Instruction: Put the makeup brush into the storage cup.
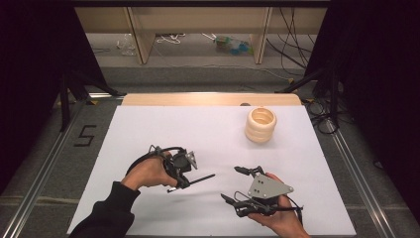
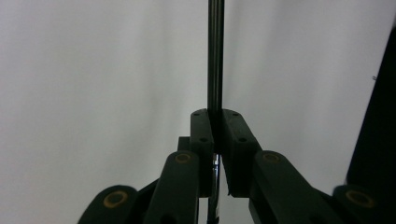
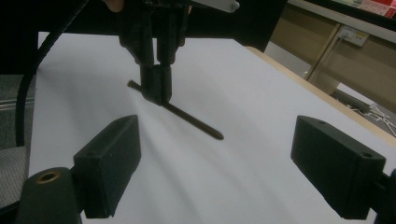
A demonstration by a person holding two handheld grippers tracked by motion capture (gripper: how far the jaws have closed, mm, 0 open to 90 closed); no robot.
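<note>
Between left tongs (image 2: 215,126): thin rod (image 2: 215,56)

Left claw (image 1: 184,182) is clamping tight, jaws pinched fully together, pointing right across the bench; left hand (image 1: 148,171) is wrapping its body, dark sleeve coming in from bottom-left. Right claw (image 1: 235,184) is hanging wide open, jaws well apart and pointing left, right hand (image 1: 277,215) gripping from below.
</note>
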